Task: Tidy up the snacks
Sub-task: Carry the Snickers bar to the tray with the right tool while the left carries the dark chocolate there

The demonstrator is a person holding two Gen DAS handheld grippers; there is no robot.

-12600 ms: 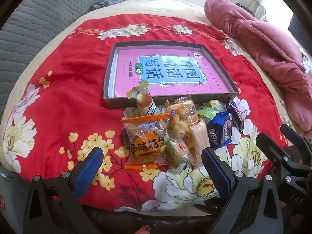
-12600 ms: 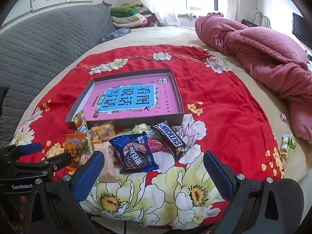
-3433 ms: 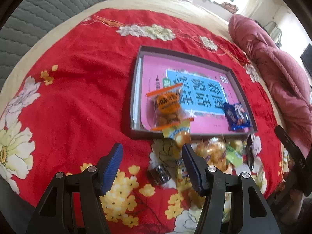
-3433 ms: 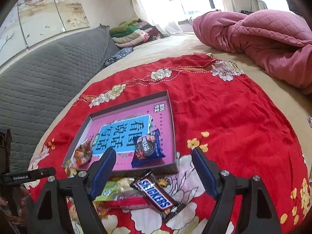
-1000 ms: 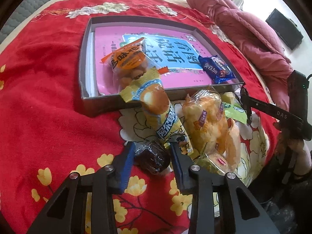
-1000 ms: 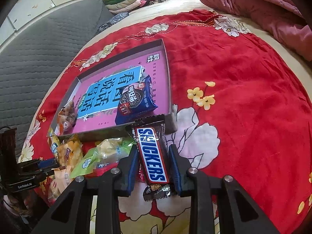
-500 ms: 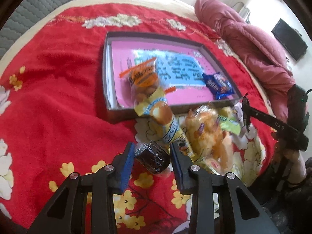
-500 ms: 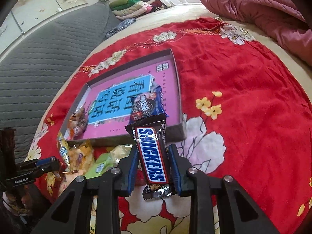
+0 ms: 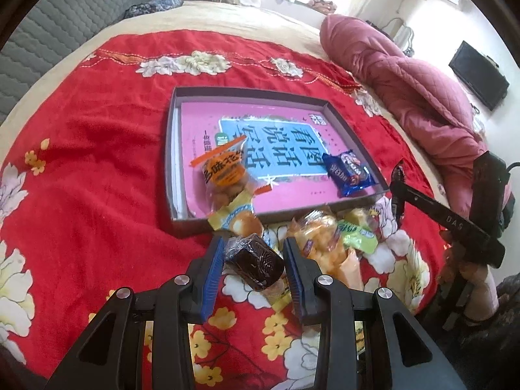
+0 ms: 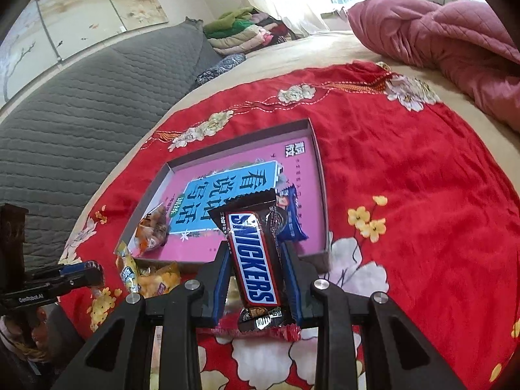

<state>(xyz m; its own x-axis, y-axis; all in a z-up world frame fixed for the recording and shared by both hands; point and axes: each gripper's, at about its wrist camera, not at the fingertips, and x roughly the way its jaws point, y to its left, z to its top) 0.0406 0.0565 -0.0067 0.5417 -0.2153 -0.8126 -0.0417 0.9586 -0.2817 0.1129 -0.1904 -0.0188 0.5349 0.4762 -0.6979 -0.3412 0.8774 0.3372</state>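
Observation:
A shallow grey box (image 9: 169,149) with a pink and blue printed floor lies on the red floral blanket. An orange snack bag (image 9: 224,172) and a blue cookie pack (image 9: 349,172) lie inside it. My left gripper (image 9: 253,261) is shut on a dark brown wrapped cake (image 9: 255,263), held above the blanket in front of the box. My right gripper (image 10: 255,266) is shut on a Snickers bar (image 10: 253,256), held above the box's near edge (image 10: 320,253). The orange bag (image 10: 152,230) and blue pack (image 10: 292,217) also show in the right wrist view.
Several loose snacks (image 9: 321,237) lie in a pile just in front of the box, some also in the right wrist view (image 10: 152,279). A pink quilt (image 9: 406,74) lies at the right. A grey padded headboard (image 10: 81,97) runs along the left.
Both grippers have lifted their snacks higher off the blanket. The Snickers bar has moved up over the box's near edge. The brown cake has risen from the pile.

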